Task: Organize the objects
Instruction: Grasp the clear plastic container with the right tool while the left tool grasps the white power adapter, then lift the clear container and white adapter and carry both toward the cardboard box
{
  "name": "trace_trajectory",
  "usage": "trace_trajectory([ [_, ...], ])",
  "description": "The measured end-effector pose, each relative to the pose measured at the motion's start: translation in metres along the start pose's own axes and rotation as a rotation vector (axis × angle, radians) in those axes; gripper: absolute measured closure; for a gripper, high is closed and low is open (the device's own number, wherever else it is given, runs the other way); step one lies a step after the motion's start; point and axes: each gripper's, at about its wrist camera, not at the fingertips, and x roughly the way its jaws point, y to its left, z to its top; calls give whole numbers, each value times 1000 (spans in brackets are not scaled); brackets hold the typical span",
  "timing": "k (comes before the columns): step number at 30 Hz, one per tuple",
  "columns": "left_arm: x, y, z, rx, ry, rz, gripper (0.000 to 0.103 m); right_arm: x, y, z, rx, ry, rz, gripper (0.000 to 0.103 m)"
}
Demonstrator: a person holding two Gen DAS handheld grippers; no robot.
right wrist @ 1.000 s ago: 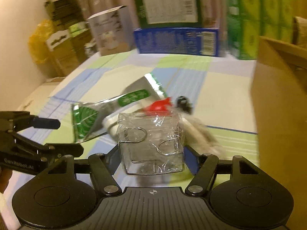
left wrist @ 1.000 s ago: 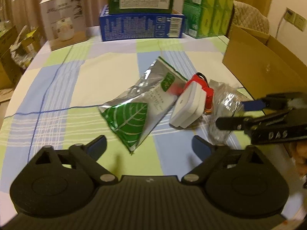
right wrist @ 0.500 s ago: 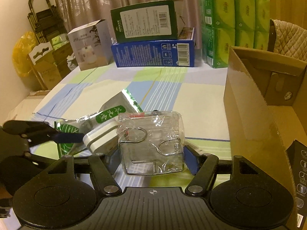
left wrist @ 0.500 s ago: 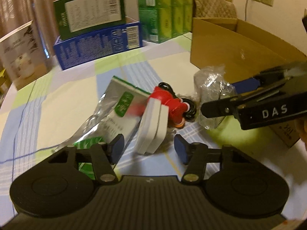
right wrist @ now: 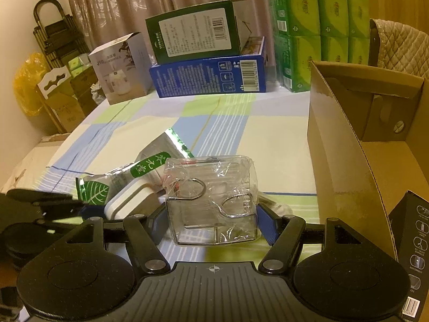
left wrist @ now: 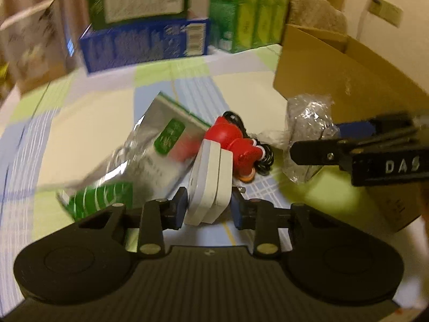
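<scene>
My left gripper (left wrist: 209,209) is shut on a white plug adapter (left wrist: 210,179), which also shows in the right wrist view (right wrist: 128,201). Beyond the adapter lie a red toy figure (left wrist: 236,145) with a black cord and a silver-green tea pouch (left wrist: 150,155). My right gripper (right wrist: 211,217) is shut on a clear plastic packet holding wire hooks (right wrist: 211,201). The packet (left wrist: 308,131) and the right gripper (left wrist: 316,145) show at the right of the left wrist view. The left gripper (right wrist: 67,204) shows at the left of the right wrist view.
An open cardboard box (right wrist: 348,139) stands at the right, with a black carton (right wrist: 413,241) against its near side. At the far table edge are a blue box (right wrist: 209,75), a green box on it, stacked green tissue packs (right wrist: 319,32) and a white box (right wrist: 120,69).
My left gripper moved forward and closed on the white adapter. My right gripper kept hold of the hook packet and steadied, facing the table beside the cardboard box.
</scene>
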Motion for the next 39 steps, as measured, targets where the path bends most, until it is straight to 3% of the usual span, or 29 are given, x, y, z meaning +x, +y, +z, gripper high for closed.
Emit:
trace_trajectory([
  [7, -11, -5, -7, -18, 13, 51, 78, -2, 3, -2, -9, -1, 6, 38],
  [23, -34, 4, -12, -105, 10, 58, 79, -20, 18, -12, -36, -15, 16, 38],
  [39, -93, -26, -34, -222, -5, 109, 79, -86, 49, -34, -49, -23, -12, 38],
])
